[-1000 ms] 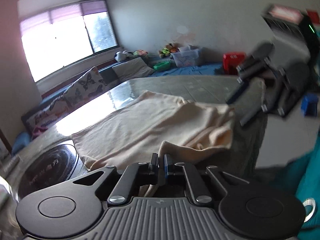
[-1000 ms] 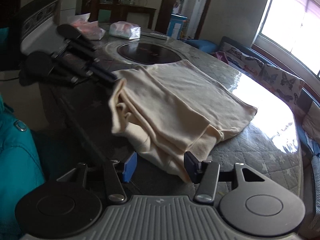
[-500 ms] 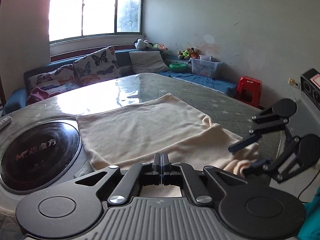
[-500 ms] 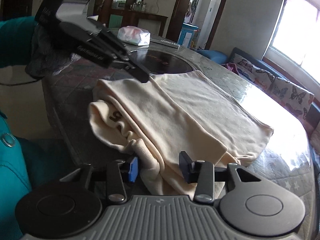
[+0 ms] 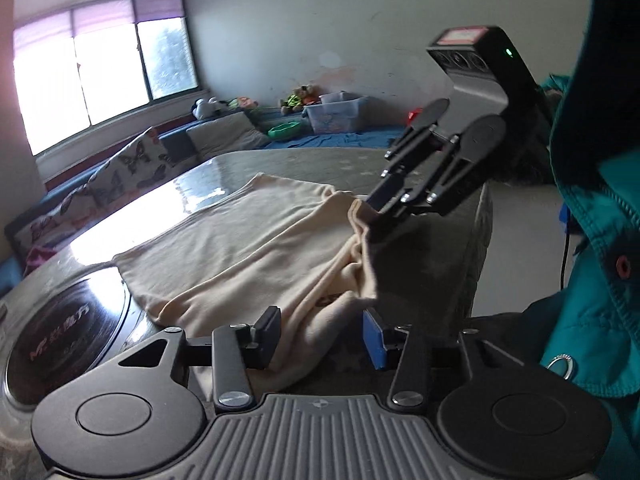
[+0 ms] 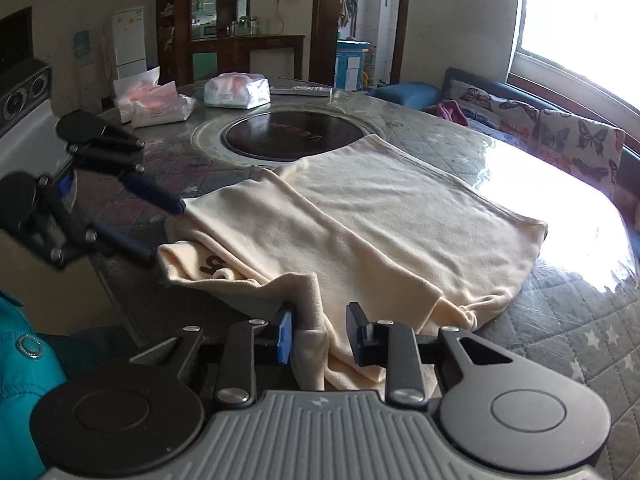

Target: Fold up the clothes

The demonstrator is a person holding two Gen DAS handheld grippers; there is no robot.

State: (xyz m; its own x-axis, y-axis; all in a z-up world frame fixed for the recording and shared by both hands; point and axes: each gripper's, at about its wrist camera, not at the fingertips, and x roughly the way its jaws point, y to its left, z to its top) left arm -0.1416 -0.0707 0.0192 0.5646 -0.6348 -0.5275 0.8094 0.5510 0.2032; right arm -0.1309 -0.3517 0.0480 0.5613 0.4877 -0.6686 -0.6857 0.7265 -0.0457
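Observation:
A cream garment (image 5: 248,252) lies partly folded on the round table, with its near edge bunched at the table's rim; it also shows in the right wrist view (image 6: 392,232). My left gripper (image 5: 322,336) is open, its jaws on either side of a fold of the bunched edge. In the right wrist view the left gripper (image 6: 164,228) is at the garment's left corner. My right gripper (image 6: 320,336) is open around another fold of the near edge. In the left wrist view the right gripper (image 5: 380,212) touches the garment's far right corner.
The table (image 6: 560,320) has a quilted grey cover and a black round hotplate (image 6: 292,136) in its middle. Tissue packs (image 6: 236,92) lie at its far side. A teal jacket (image 5: 592,280) is close on the right. A bench with butterfly cushions (image 6: 560,128) runs under the window.
My left gripper has opened; it was shut on the garment's edge before. Both grippers have shifted along the bunched near edge, and the cloth lies lower on the table.

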